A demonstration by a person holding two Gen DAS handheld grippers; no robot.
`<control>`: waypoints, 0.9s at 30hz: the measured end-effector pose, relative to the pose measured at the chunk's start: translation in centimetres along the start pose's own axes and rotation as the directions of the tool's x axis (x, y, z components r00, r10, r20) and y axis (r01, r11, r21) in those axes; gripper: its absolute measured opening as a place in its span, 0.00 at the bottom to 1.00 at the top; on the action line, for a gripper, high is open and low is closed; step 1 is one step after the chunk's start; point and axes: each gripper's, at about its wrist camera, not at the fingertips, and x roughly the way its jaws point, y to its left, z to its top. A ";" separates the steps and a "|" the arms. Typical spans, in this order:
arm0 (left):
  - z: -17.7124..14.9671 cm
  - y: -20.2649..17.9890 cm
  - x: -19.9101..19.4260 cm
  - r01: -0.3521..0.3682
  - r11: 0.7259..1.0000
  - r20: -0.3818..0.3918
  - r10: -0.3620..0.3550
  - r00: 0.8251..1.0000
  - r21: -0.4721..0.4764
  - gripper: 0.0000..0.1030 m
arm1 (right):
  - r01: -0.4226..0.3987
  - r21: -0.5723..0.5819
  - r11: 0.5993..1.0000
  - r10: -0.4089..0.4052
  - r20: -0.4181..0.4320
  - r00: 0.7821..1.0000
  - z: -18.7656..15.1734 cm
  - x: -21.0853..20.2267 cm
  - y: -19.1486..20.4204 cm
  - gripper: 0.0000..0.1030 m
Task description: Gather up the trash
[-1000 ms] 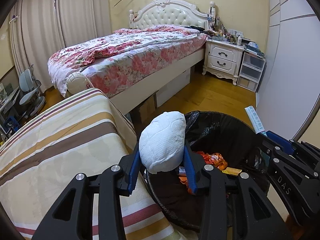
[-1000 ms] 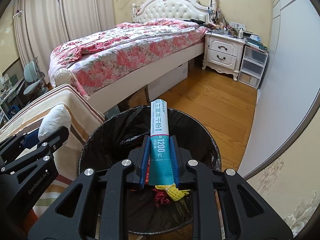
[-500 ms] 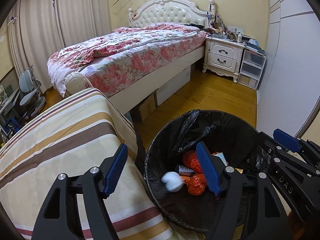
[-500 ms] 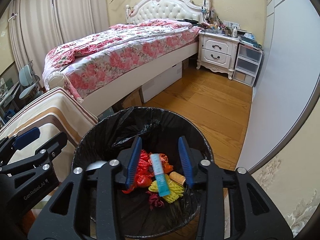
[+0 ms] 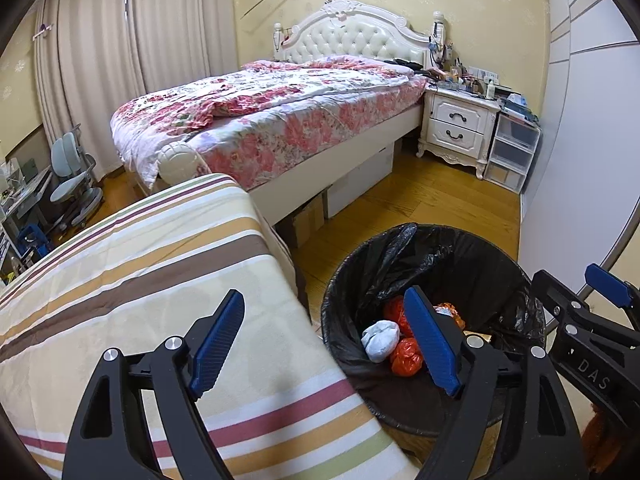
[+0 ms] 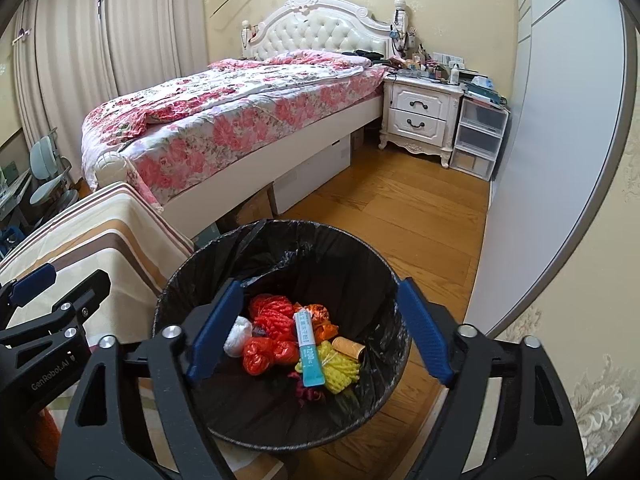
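Room: bedroom, wooden floor; floral bed far left, white nightstand far right.
Striped cover: cloth-draped surface near left, just beside the bin; no trash visible on the part in view.
Trash bin: round, black liner, on the floor, near centre.
Bin contents: white paper wad at the left side; teal tube-shaped packet lying on top in the middle; red and orange net bags; yellow netting; a small cardboard roll at the right.
Left tool: blue pads spread wide, jaws have just been opening, nothing between them; it hangs over the bin's left rim and the striped cover.
Right tool: spread wide over the bin mouth, jaws have just been opening, nothing pinched.
Handling, wad: likely light, soft, crushable; would take a pinch across its middle.
Handling, packet: likely light, fairly stiff, glossy skin may slip; best gripped across the narrow body.
Stage, judged: both pieces lie in the bin; next call is to look for more trash.
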 end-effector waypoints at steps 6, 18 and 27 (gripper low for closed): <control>-1.1 1.3 -2.3 -0.021 1.000 0.024 0.021 0.999 -0.001 0.78 | -0.004 -0.016 1.000 0.004 0.009 1.000 -1.0 -1.9 1.2 0.84; -3.4 4.4 -6.6 -0.049 0.998 0.064 0.052 0.997 -0.047 0.79 | -0.022 -0.035 0.999 0.023 0.045 0.999 -2.7 -6.1 3.4 0.85; -4.9 6.1 -9.5 -0.056 0.995 0.088 0.064 0.994 -0.085 0.79 | -0.048 -0.067 0.997 0.052 0.070 0.996 -3.8 -8.7 5.1 0.85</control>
